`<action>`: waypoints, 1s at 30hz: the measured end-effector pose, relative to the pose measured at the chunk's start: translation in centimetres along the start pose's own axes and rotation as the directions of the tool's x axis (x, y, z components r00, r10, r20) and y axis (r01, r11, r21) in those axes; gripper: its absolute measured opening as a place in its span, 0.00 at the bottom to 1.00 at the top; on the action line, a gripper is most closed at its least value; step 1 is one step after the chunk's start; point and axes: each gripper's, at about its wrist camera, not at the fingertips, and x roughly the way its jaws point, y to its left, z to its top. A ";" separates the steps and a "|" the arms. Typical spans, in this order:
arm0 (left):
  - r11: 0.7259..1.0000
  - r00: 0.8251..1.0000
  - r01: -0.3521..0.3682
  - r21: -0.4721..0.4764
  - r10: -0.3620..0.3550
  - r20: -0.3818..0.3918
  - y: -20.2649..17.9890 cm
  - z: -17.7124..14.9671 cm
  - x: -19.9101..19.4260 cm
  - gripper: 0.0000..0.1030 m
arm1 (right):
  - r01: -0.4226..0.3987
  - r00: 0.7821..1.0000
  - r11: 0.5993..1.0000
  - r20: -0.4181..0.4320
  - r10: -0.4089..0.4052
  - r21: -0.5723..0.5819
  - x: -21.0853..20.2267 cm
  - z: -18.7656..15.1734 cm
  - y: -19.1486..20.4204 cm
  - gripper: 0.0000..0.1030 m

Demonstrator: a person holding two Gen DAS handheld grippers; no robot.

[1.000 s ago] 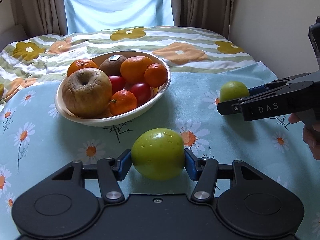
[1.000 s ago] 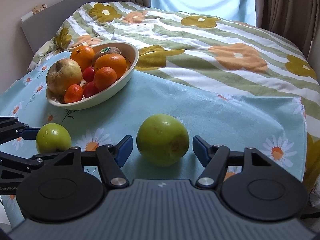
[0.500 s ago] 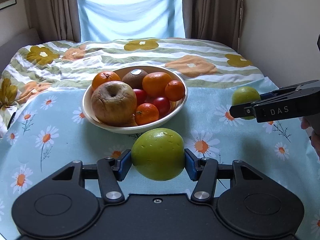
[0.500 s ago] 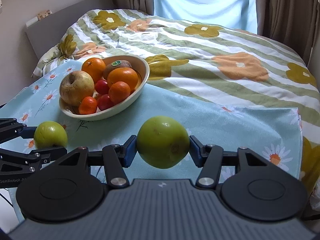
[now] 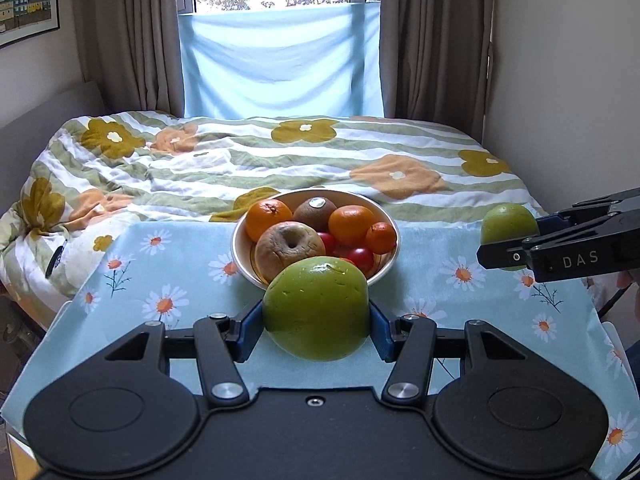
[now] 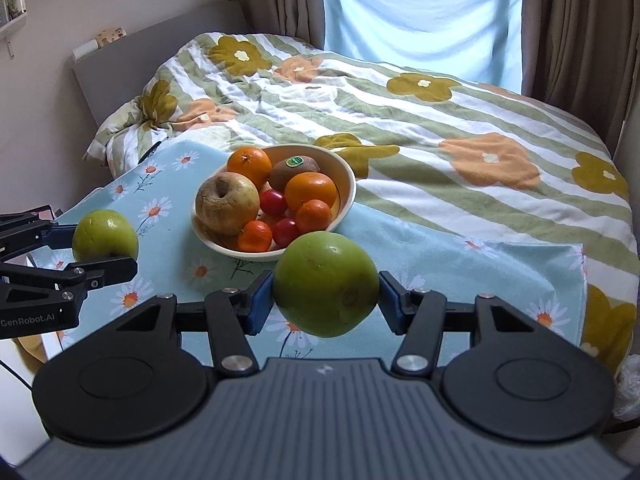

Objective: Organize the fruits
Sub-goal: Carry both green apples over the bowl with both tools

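Note:
My left gripper (image 5: 316, 320) is shut on a green apple (image 5: 316, 314) and holds it in the air in front of the fruit bowl (image 5: 384, 272). My right gripper (image 6: 326, 296) is shut on a second green apple (image 6: 326, 290), also lifted, to the right of the bowl (image 6: 346, 184). The bowl holds a wrinkled yellow-brown apple (image 6: 228, 208), oranges, a kiwi, small tangerines and red tomatoes. The left gripper with its apple (image 6: 105, 235) shows at the left edge of the right wrist view. The right gripper with its apple (image 5: 505, 229) shows at the right of the left wrist view.
The bowl stands on a light blue daisy-print cloth (image 5: 180, 280) over a small table. A bed with a flowered quilt (image 5: 240, 152) lies right behind it. Curtains and a window are at the back, and a wall (image 5: 568, 80) is on the right.
Both grippers have risen with their apples off the cloth. The right gripper closed on its apple during this time. The bowl now looks farther below and ahead.

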 end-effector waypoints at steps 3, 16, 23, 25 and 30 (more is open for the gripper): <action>1.000 1.000 0.004 0.005 -0.004 0.013 1.2 0.9 -0.5 0.57 | 0.001 1.000 1.000 0.011 -0.001 -0.017 -0.7 0.9 1.3 0.68; 0.991 0.996 0.078 0.112 -0.082 0.032 7.2 5.6 2.6 0.57 | 0.060 0.997 0.996 0.035 -0.062 0.061 1.0 5.0 5.7 0.68; 0.974 0.988 0.149 0.172 -0.151 0.002 9.1 7.0 6.8 0.57 | 0.117 0.992 0.985 0.030 -0.122 0.130 3.6 6.7 6.5 0.68; 0.968 0.985 0.171 0.184 -0.172 -0.011 9.4 7.3 8.1 0.57 | 0.136 0.990 0.980 0.027 -0.141 0.144 4.5 7.0 6.6 0.68; 0.947 0.973 0.231 0.221 -0.228 -0.040 9.8 8.0 11.2 0.57 | 0.174 0.984 0.966 0.009 -0.179 0.191 6.8 7.5 6.4 0.68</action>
